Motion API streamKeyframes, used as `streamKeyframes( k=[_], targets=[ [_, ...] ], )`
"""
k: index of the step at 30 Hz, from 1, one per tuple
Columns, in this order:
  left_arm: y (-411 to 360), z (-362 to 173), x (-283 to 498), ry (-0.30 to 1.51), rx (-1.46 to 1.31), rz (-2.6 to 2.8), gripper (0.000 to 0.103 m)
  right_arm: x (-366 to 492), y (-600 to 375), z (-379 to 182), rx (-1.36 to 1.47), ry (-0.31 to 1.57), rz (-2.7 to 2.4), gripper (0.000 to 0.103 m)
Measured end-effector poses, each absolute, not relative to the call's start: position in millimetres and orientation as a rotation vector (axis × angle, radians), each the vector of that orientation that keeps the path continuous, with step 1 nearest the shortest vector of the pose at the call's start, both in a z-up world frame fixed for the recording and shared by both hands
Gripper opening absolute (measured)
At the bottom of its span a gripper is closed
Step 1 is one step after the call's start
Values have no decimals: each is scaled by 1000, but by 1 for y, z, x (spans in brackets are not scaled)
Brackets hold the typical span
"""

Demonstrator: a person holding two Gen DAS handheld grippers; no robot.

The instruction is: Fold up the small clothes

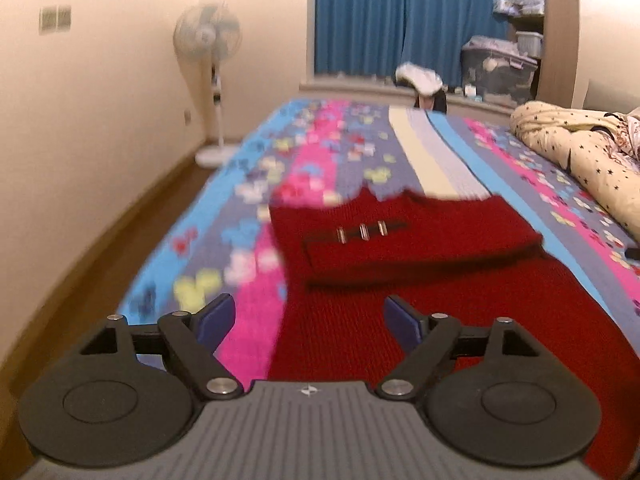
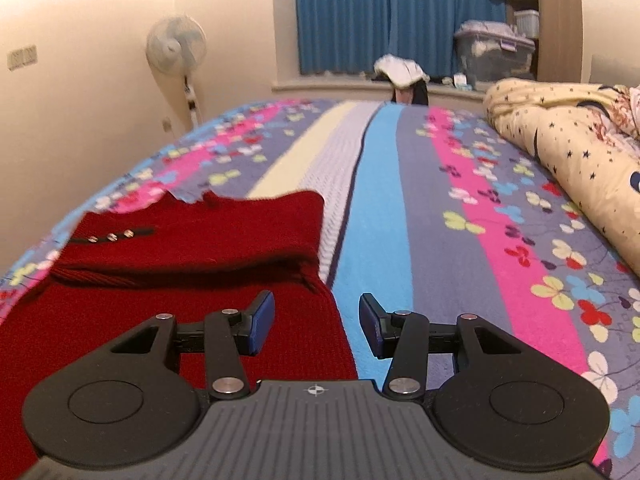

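A dark red knitted garment lies flat on the bed, its far part folded over the near part, with three small metal toggles on the folded flap. It also shows in the right wrist view. My left gripper is open and empty, just above the garment's near left edge. My right gripper is open and empty, over the garment's near right edge, its left finger above the red knit and its right finger above the bedspread.
The bed has a striped floral bedspread. A cream star-print quilt is bunched at the right. A standing fan is by the left wall. Blue curtains, a window ledge with clutter and a storage box lie beyond the bed.
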State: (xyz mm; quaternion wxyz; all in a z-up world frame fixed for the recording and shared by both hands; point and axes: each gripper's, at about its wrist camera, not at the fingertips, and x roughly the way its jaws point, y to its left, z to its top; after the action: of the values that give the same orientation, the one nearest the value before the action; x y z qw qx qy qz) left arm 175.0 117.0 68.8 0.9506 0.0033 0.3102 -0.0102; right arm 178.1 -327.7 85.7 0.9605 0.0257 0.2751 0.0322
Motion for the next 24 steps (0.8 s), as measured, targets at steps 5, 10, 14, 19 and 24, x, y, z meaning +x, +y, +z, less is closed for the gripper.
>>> streamKeyframes(
  k=[5,10,14,19,24],
  targets=[
    [124,40,155,756,-15,0,86,153,-347,94,112,527,63,50],
    [140,26,153,816,-47,35,86,134,-363,94,117,539,68,50],
    [147,17,160,860,-49,89,86,120,-370,92,93,569,38,50],
    [163,9,169,919,-152,84,80,107,-376,85,79,611,19,58],
    [161,5,172,946,-143,69,60,108,-384,67,80,680,5,58]
  ],
)
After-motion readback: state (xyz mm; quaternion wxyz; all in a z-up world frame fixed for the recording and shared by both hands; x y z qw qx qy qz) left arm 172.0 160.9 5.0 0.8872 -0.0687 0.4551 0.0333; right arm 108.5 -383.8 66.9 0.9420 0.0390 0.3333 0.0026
